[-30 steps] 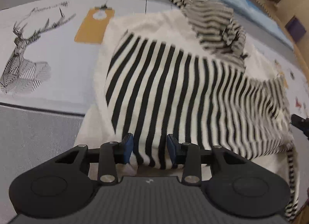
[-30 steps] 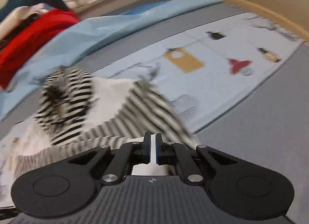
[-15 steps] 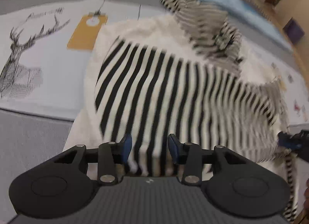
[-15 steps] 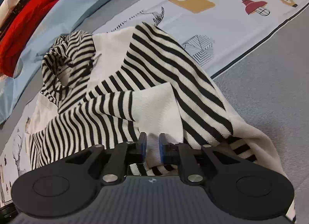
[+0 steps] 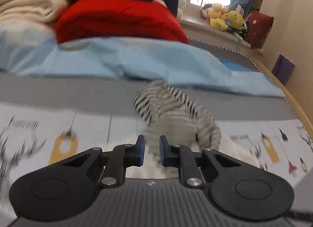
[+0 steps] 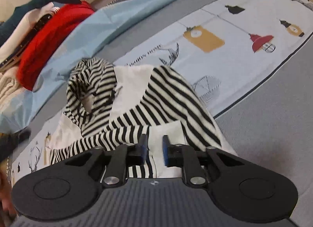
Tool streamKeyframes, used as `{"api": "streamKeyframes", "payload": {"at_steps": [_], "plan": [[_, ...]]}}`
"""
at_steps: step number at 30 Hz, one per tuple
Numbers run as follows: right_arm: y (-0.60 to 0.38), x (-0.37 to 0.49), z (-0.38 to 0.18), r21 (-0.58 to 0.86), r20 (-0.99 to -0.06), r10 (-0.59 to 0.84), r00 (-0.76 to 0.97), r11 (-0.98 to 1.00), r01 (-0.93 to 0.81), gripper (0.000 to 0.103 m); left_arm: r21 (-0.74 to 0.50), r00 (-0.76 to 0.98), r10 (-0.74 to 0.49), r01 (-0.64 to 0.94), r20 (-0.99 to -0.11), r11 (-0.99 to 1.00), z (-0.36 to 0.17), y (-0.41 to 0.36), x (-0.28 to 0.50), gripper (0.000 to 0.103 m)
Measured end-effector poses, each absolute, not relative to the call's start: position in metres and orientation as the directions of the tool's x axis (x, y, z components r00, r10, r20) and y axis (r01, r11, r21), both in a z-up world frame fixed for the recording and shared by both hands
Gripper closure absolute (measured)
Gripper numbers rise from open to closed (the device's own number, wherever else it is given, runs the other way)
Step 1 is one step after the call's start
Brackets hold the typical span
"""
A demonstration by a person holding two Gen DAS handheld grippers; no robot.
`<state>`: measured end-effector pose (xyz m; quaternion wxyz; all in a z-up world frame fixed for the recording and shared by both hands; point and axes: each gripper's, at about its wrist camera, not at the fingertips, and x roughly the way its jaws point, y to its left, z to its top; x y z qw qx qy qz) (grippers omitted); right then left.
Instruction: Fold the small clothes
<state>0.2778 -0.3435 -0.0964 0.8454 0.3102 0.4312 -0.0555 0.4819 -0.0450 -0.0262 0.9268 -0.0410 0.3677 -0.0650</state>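
Observation:
A black-and-white striped garment (image 6: 172, 94) with white panels lies crumpled on the printed sheet (image 6: 244, 17), its striped hood (image 6: 92, 82) at the far left. My right gripper (image 6: 154, 147) sits at its near edge. Its jaws are closing, with a white fold pinched between the blue pads (image 6: 165, 148). In the left wrist view the hood (image 5: 166, 105) is blurred, straight ahead of my left gripper (image 5: 152, 150). Those jaws are closing too, down to a narrow gap with pale cloth in it. The left gripper (image 6: 15, 140) is a dark blur at the edge of the right wrist view.
A light blue blanket (image 5: 137, 58) lies beyond the garment. Behind it are a red folded cloth (image 5: 117, 19) and a cream knit pile (image 5: 25, 5). Plush toys (image 5: 225, 17) sit on the window sill. Grey bedding (image 6: 273, 129) lies to the right, and a wooden edge (image 5: 293, 97) bounds the bed.
The left gripper rose and swung forward from the striped hem, and its jaws narrowed from wide open. The hood is now straight ahead. The right gripper opened a little, then narrowed again on the white fold.

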Motion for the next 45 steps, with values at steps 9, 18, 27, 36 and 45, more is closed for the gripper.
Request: {"api": "streamKeyframes", "payload": {"at_steps": [9, 18, 27, 36, 45], "plan": [[-0.348, 0.281, -0.087, 0.545, -0.738, 0.234, 0.633, 0.759, 0.355, 0.093, -0.048, 0.684, -0.079, 0.063, -0.726, 0.997, -0.078, -0.091, 0.625, 0.07], [-0.348, 0.284, -0.101, 0.566, -0.762, 0.261, 0.593, 0.713, 0.413, 0.093, 0.03, 0.612, 0.009, 0.025, -0.791, 0.999, -0.137, -0.101, 0.686, 0.081], [-0.347, 0.288, -0.095, 0.583, -0.75, 0.263, 0.607, 0.696, 0.42, 0.093, 0.111, 0.78, -0.243, 0.37, -0.577, 0.923, -0.041, -0.125, 0.552, 0.102], [-0.362, 0.277, -0.088, 0.589, -0.737, 0.203, 0.645, 0.662, 0.464, 0.093, -0.133, 0.524, -0.561, 0.644, -0.641, 0.753, -0.042, -0.055, 0.288, 0.095], [-0.358, 0.281, -0.096, 0.567, -0.751, 0.212, 0.625, 0.692, 0.446, 0.087, -0.435, 0.596, -0.435, 0.154, -0.675, 0.887, -0.072, -0.004, 0.327, 0.066]]}}
